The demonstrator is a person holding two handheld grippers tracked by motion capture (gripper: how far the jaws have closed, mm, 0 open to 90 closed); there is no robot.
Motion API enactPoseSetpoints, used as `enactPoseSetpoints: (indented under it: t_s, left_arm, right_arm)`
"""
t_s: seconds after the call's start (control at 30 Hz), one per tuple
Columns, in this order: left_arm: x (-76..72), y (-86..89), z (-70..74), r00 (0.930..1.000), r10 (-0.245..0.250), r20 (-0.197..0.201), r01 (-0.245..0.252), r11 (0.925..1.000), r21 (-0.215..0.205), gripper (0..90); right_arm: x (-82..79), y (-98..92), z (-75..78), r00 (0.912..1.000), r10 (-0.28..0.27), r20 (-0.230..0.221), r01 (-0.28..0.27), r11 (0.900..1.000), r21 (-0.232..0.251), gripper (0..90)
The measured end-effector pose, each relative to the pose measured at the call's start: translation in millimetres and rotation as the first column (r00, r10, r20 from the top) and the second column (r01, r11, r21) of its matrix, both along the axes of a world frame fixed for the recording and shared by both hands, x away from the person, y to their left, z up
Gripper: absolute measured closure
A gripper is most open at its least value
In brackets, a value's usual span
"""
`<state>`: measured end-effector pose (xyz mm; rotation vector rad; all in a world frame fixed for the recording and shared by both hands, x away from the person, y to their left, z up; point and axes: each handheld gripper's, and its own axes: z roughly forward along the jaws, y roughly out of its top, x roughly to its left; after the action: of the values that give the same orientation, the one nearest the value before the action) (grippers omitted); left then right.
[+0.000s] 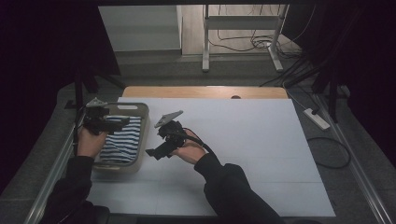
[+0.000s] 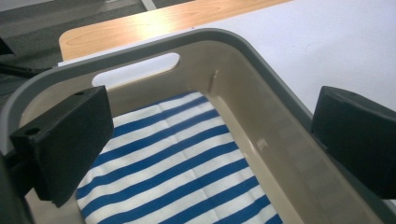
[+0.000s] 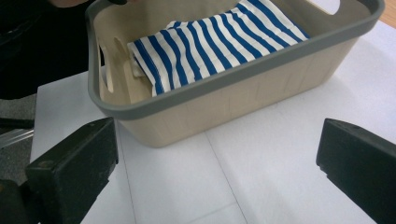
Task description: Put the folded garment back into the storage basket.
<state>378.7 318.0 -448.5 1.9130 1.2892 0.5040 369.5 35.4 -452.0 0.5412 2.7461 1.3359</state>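
Note:
A beige basket with a grey rim (image 1: 142,122) (image 2: 261,60) (image 3: 243,70) stands at the left of the white table. A folded blue-and-white striped cloth (image 1: 122,140) (image 2: 173,158) (image 3: 210,42) lies flat inside it. My left gripper (image 1: 120,122) (image 2: 210,149) hovers over the basket, open, with nothing between its jaws. Just right of the basket my right gripper (image 1: 150,153) (image 3: 215,177) hangs above the table, open and empty, pointing at the basket's side wall.
A white sheet (image 1: 243,140) covers the table, with a wooden edge (image 1: 201,91) at the far side. A power strip (image 1: 316,118) and cables lie on the floor at the right. A metal frame (image 1: 205,42) stands beyond the table.

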Motion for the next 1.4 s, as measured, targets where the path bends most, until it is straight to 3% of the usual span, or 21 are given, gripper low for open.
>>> enactPoseSetpoints:
  t_s: [0.2, 0.67, 0.97, 1.4]
  left_arm:
    - [-5.7, -3.9, 0.2, 0.9997, -0.025, 0.003, 0.025, 0.9996, -0.012, 0.0]
    - [-19.6, -16.0, 3.4, 0.9974, -0.067, 0.026, 0.068, 0.9967, -0.044, 0.8]
    - [-26.9, -20.1, 3.2, 0.9974, -0.066, 0.028, 0.068, 0.9957, -0.062, 0.0]
    - [-34.6, -32.9, 5.3, 0.9943, -0.1, 0.037, 0.102, 0.9941, -0.037, 0.1]
  right_arm:
    - [-1.8, -12.9, 0.9, 0.9998, 0.0, 0.022, 0.0, 1.0, -0.019, 0.0]
    - [-6.0, -41.9, 5.5, 0.9995, -0.025, 0.018, 0.025, 0.999, -0.025, 0.0]
    - [-7.0, -57.4, 6.7, 0.9989, -0.042, 0.018, 0.042, 0.999, -0.02, 0.0]
    - [-9.9, -73.2, 6.3, 0.9986, -0.053, -0.009, 0.053, 0.999, -0.006, 0.0]
